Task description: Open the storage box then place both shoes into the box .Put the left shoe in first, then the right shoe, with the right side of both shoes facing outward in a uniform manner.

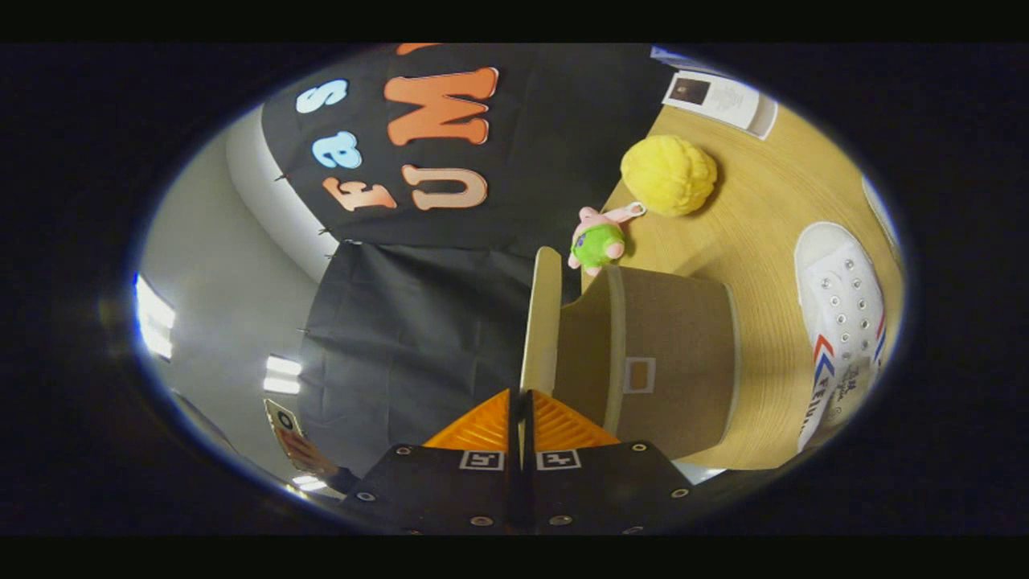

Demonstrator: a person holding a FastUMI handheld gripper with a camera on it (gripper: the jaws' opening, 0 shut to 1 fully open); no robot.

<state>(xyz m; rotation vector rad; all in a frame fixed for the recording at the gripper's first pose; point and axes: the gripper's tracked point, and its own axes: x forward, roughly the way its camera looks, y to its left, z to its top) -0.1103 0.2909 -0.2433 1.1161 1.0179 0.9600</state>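
On the wooden table [748, 265], the hand-held gripper [521, 402] pinches the storage box's [667, 362] raised lid [543, 322].

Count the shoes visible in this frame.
1. A white shoe lies on the table beyond the box, away from the gripper, which is shut on the lid. The second may be hidden.

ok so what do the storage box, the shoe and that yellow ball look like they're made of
Storage box: looks like matte brown cardboard or fabric-covered board; flat dull walls, and its thin pale lid is pinched by the shut tongs.
Shoe: probably white canvas with metal eyelets and a smooth rubbery toe cap.
Yellow ball: soft and fuzzy, likely plush or yarn, judging by its lumpy surface.
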